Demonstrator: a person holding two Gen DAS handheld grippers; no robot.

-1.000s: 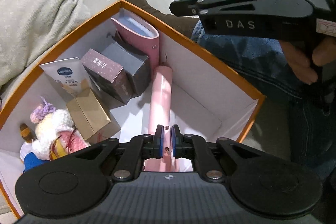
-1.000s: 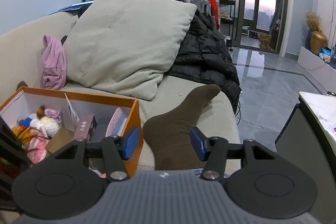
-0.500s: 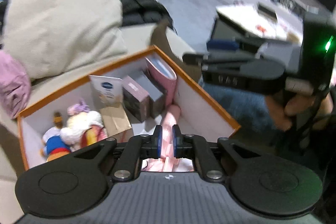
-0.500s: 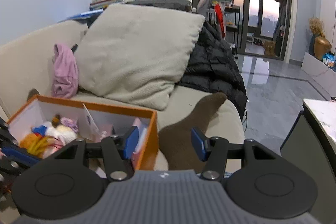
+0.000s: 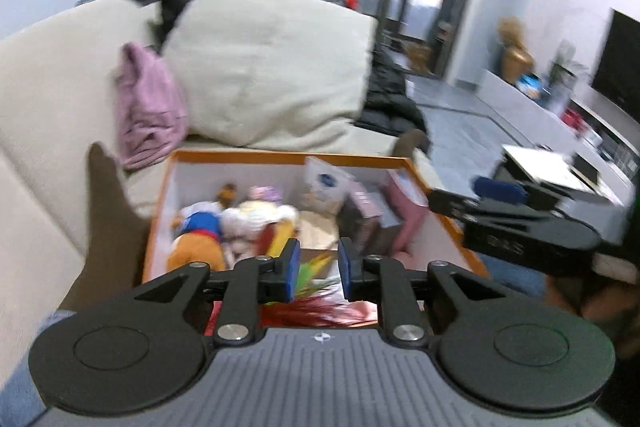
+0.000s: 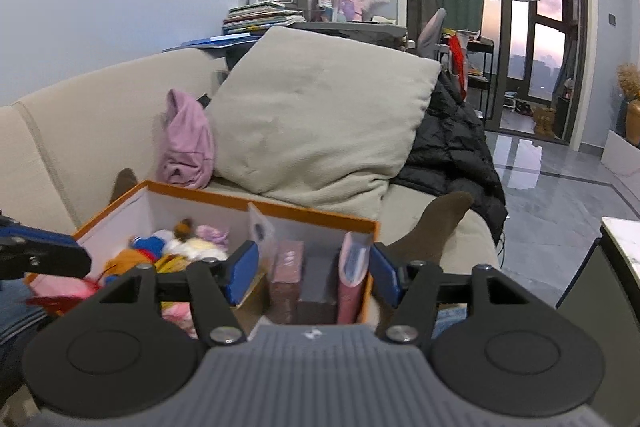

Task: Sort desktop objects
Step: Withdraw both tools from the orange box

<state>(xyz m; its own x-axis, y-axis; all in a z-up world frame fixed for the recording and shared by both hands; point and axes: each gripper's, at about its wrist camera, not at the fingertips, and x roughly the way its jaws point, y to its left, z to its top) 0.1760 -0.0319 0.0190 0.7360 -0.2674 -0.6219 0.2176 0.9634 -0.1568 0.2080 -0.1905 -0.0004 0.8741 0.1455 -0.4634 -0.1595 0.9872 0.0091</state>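
Observation:
An orange-rimmed white box (image 5: 280,157) sits on the sofa, holding plush toys (image 5: 224,223), small cartons (image 5: 364,211) and a pink case (image 5: 408,215). My left gripper (image 5: 319,269) hovers above the box's near side, open and empty. The right gripper's body (image 5: 528,231) shows at the right of the left wrist view. In the right wrist view the box (image 6: 256,205) lies just ahead; my right gripper (image 6: 312,273) is open wide and empty above its near right corner, over the pink case (image 6: 352,279) and dark cartons (image 6: 286,279).
A large beige cushion (image 6: 320,115), a pink garment (image 6: 186,143) and a black jacket (image 6: 448,143) lie on the sofa behind the box. Brown-socked feet (image 6: 436,227) flank the box. A white table edge (image 6: 624,239) stands at right; tiled floor lies beyond.
The left gripper opened, let go of the pink tube, and rose back from the box. The right gripper moved left, over the box's right corner.

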